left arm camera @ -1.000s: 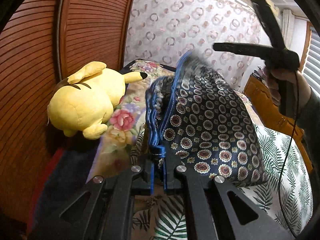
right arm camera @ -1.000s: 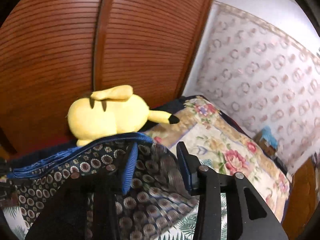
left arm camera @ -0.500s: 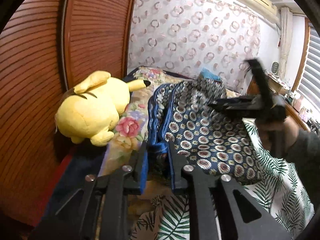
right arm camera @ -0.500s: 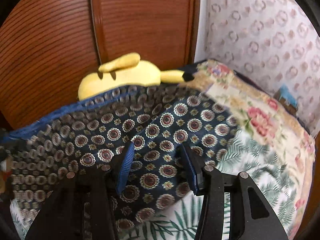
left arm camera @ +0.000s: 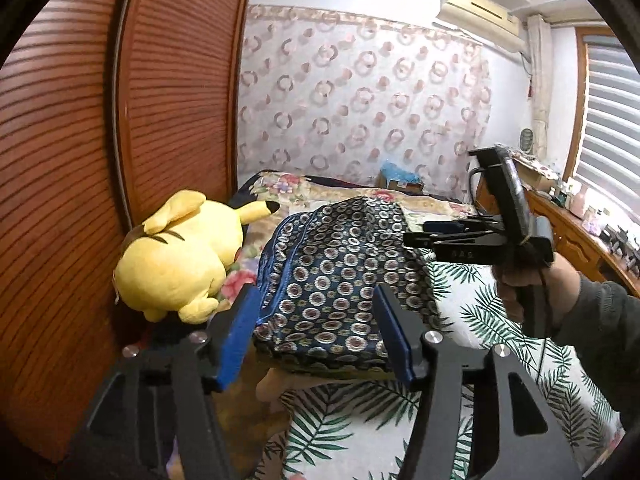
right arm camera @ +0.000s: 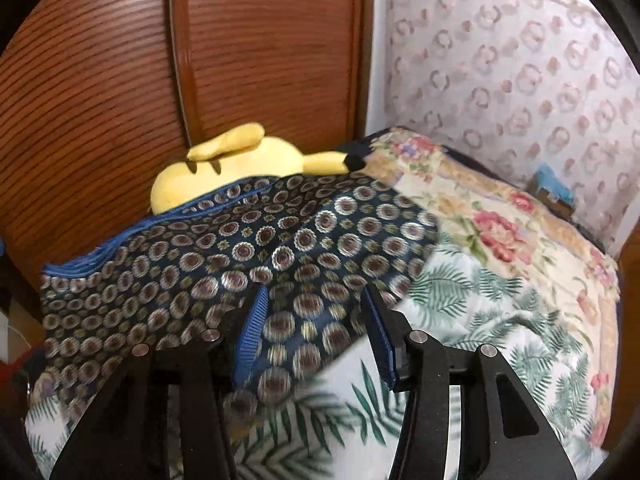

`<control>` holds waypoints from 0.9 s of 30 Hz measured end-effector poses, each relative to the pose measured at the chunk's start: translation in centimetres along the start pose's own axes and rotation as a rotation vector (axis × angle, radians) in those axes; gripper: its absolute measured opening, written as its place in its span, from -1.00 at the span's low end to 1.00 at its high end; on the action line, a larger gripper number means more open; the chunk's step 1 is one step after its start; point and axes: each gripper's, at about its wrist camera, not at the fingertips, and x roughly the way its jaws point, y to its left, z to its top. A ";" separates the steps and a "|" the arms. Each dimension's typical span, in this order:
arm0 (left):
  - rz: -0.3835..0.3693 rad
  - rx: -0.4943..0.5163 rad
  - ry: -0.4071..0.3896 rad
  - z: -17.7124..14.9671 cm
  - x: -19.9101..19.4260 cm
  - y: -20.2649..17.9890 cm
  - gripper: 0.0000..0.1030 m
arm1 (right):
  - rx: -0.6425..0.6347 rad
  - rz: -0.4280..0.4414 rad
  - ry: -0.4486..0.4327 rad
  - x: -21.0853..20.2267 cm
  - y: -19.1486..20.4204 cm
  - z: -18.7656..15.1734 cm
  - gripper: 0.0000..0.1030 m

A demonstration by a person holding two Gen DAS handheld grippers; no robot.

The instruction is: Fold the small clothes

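Observation:
A small dark blue garment with a round medallion print and blue trim (left arm camera: 332,276) lies folded on the bed; it also shows in the right wrist view (right arm camera: 248,256). My left gripper (left arm camera: 316,332) is open, its blue pads apart on either side of the garment's near edge. My right gripper (right arm camera: 316,332) is open just over the garment's near corner. In the left wrist view the right gripper (left arm camera: 432,236) hangs at the garment's right side, held by a hand.
A yellow plush toy (left arm camera: 180,256) lies left of the garment against a brown slatted wardrobe door (left arm camera: 80,160). The bed has a palm-leaf sheet (left arm camera: 472,320) and a floral quilt (right arm camera: 500,224) behind. A wooden desk (left arm camera: 592,240) stands at the right.
My left gripper let go of the garment's blue trim and opened wide. The garment dropped from being held up and now lies flat on the bed. My right gripper came lower.

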 end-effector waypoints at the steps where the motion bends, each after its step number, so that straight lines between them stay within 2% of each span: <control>1: 0.001 0.010 -0.002 0.0 -0.3 -0.3 0.14 | 0.006 -0.002 -0.012 -1.0 0.0 -0.3 -0.05; 6: -0.008 0.044 -0.017 0.0 -1.6 -2.2 0.15 | 0.038 -0.024 -0.068 -6.2 0.0 -2.0 -0.04; 8: -0.012 0.060 -0.019 -0.1 -1.9 -3.1 0.15 | 0.052 -0.042 -0.085 -8.3 0.0 -3.0 0.09; 12: -0.024 0.082 -0.011 -0.4 -2.1 -5.2 0.15 | 0.080 -0.089 -0.113 -12.5 0.0 -5.2 0.22; 17: -0.088 0.111 -0.002 -1.1 -2.3 -8.5 0.15 | 0.129 -0.150 -0.151 -17.6 -0.5 -8.6 0.43; 22: -0.134 0.126 0.015 -1.9 -2.5 -11.6 0.15 | 0.192 -0.218 -0.169 -21.5 -1.0 -12.3 0.49; 27: -0.142 0.154 0.018 -2.5 -2.9 -14.6 0.15 | 0.237 -0.301 -0.203 -25.5 -1.0 -15.9 0.55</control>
